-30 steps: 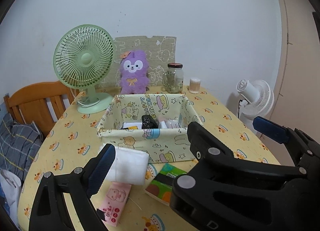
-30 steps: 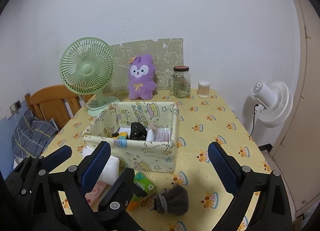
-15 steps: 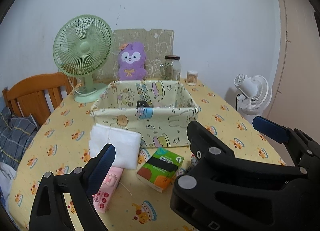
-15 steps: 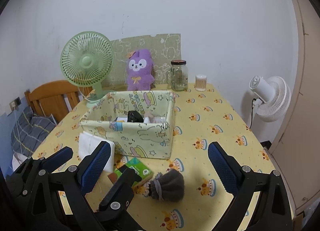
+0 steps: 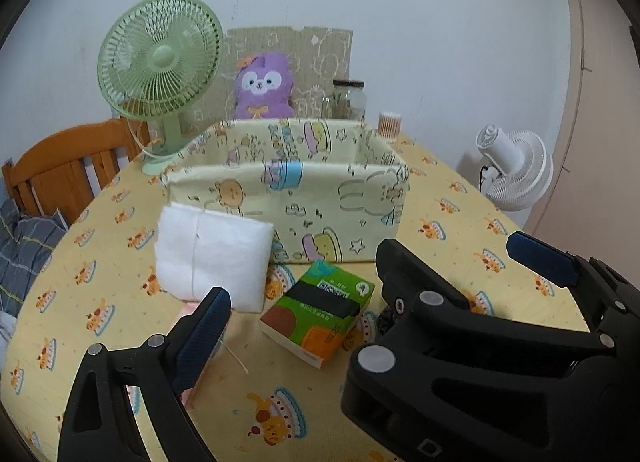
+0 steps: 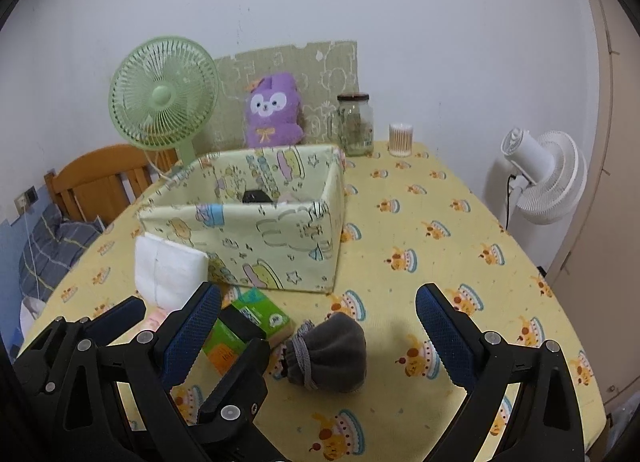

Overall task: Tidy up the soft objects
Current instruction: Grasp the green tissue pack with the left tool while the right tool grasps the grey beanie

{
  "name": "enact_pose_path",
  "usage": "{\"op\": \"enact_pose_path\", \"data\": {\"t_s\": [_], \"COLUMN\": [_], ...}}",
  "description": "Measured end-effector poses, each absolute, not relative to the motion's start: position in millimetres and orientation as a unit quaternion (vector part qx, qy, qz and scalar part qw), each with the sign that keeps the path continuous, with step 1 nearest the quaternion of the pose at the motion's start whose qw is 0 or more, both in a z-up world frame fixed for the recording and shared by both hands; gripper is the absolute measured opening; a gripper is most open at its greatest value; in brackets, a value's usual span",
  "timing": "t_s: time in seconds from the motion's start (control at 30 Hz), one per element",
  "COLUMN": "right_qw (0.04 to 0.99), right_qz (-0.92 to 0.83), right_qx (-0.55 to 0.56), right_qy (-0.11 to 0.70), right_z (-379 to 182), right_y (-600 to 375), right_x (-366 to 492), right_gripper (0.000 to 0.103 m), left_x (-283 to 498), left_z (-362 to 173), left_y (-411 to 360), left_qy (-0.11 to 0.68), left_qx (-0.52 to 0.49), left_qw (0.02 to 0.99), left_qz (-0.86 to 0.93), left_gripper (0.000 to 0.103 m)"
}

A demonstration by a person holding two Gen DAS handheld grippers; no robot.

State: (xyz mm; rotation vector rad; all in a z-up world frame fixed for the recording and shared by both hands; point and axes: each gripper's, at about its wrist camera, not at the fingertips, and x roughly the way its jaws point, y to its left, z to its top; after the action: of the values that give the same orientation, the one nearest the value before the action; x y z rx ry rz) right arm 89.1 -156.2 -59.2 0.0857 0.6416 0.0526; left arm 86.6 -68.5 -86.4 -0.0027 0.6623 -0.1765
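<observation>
Between the wide-apart fingers of the right gripper (image 6: 318, 336) sits a small grey pouch (image 6: 330, 354). The gripper holds nothing. The pouch lies on the table, just in front of the fingers, and its drawstring neck points left toward the green tissue pack (image 6: 244, 328).

The left gripper (image 5: 368, 290) is open too, and empty. Its fingers stand low over the table, with the green tissue pack (image 5: 320, 310) lying between them. A pink packet (image 5: 188, 310) peeks out by its left finger (image 5: 202, 332), mostly hidden.

The next step looks like picking up one soft thing and dropping it in the fabric box (image 6: 256, 218). To do it well, the right gripper should come down with one finger on each side of the pouch's fat middle, not on the thin string. It should squeeze gently, since the pouch looks squashy and could slip out. Then it must lift high enough to clear the box wall, which looks floppy and could get pushed in.

The pouch looks fuzzy and round, like a little bag. The tissue pack is flat and boxy with a shiny wrapper. The white folded pad (image 5: 212, 254) looks fluffy and leans against the box. The box is thin yellow cloth with cartoon animals, and some things are already inside it. The tablecloth (image 6: 460, 230) is yellow with little cakes.
</observation>
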Motion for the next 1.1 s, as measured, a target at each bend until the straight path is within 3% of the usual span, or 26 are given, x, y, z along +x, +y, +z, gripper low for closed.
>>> {"op": "enact_pose_path", "data": {"t_s": [0.4, 0.6, 0.73, 1.1], "right_qw": [0.931, 0.919, 0.911, 0.916], "right_qz": [0.024, 0.032, 0.037, 0.034], "right_qx": [0.040, 0.052, 0.055, 0.070], "right_qy": [0.363, 0.390, 0.406, 0.393], "right_z": [-89.0, -101.7, -108.8, -101.0], "right_y": [-158.4, -159.3, -158.6, -166.2], "right_x": [103.2, 109.4, 113.7, 113.5], "right_gripper": [0.090, 0.077, 0.062, 0.056], "left_x": [91.7, 94.4, 96.0, 100.5], "left_z": [-109.2, -116.0, -120.4, -112.1], "left_y": [-70.9, -70.6, -71.0, -79.9], "left_qy": [0.354, 0.373, 0.385, 0.376], "left_qx": [0.010, 0.015, 0.017, 0.023], "left_qw": [0.932, 0.925, 0.920, 0.923], "left_qz": [-0.079, -0.076, -0.075, -0.082], "left_gripper": [0.095, 0.092, 0.091, 0.091]}}
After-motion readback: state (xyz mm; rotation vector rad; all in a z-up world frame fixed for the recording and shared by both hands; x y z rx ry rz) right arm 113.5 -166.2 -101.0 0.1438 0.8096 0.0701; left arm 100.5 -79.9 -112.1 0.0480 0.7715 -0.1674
